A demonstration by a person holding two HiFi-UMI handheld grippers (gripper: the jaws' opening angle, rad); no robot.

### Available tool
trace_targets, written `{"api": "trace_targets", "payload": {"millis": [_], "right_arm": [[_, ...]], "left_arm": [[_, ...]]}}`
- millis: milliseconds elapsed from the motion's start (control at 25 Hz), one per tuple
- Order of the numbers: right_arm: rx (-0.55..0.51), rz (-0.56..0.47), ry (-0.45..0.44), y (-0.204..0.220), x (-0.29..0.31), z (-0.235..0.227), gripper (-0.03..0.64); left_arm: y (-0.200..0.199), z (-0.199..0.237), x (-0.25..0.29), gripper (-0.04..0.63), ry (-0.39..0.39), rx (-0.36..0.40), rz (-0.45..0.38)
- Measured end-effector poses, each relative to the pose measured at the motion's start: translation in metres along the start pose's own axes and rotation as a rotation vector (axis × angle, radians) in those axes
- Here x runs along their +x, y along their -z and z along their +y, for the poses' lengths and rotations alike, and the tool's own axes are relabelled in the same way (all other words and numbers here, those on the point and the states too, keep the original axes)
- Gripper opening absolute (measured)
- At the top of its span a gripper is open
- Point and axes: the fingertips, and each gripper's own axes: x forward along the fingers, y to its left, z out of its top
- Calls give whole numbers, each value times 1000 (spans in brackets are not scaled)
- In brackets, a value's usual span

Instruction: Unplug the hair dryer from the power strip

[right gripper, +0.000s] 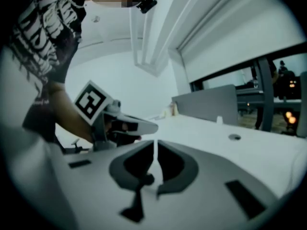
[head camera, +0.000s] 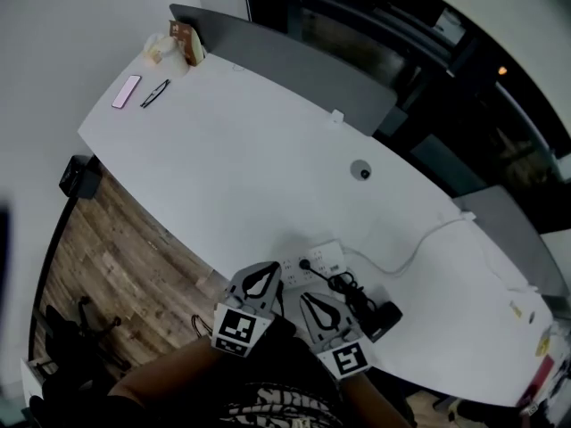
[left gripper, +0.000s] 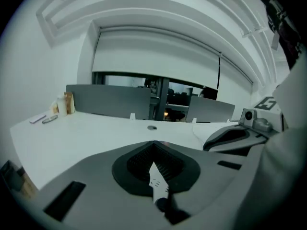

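In the head view a white power strip [head camera: 319, 257] lies near the table's front edge with a black plug [head camera: 306, 264] in it. The black cord [head camera: 343, 283] runs in a bundle to the black hair dryer [head camera: 382, 316], which lies just to the right. My left gripper [head camera: 266, 269] hovers at the strip's near left end, jaws shut and empty. My right gripper [head camera: 310, 298] is beside it, just short of the cord, also shut and empty. Each gripper view shows closed pads, the left gripper [left gripper: 153, 146] and the right gripper [right gripper: 155, 146], over the white tabletop; strip and dryer are hidden there.
A white cable [head camera: 417, 244] leaves the strip toward the right. A round grommet [head camera: 360, 169] sits mid-table. A pink item [head camera: 126, 91], glasses [head camera: 155, 93] and snack packs [head camera: 181, 43] lie at the far left corner. A grey partition [head camera: 294, 62] lines the back edge.
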Motion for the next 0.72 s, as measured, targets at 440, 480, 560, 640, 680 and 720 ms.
{"api": "trace_targets", "payload": {"millis": [440, 480, 560, 640, 680, 720], "right_arm": [[239, 60, 222, 88, 44, -34, 174], [254, 67, 240, 93, 45, -36, 176], [280, 64, 270, 94, 49, -40, 176], [321, 31, 304, 91, 53, -45, 176], [346, 6, 320, 90, 55, -48, 176], [373, -21, 335, 88, 56, -50, 175]], "left_arm": [[108, -9, 57, 28, 50, 113, 175], [112, -10, 59, 28, 55, 126, 182], [118, -12, 61, 28, 61, 154, 187], [119, -14, 62, 28, 72, 164, 183], [120, -14, 63, 28, 76, 160, 182], [120, -14, 63, 28, 78, 156, 181]]}}
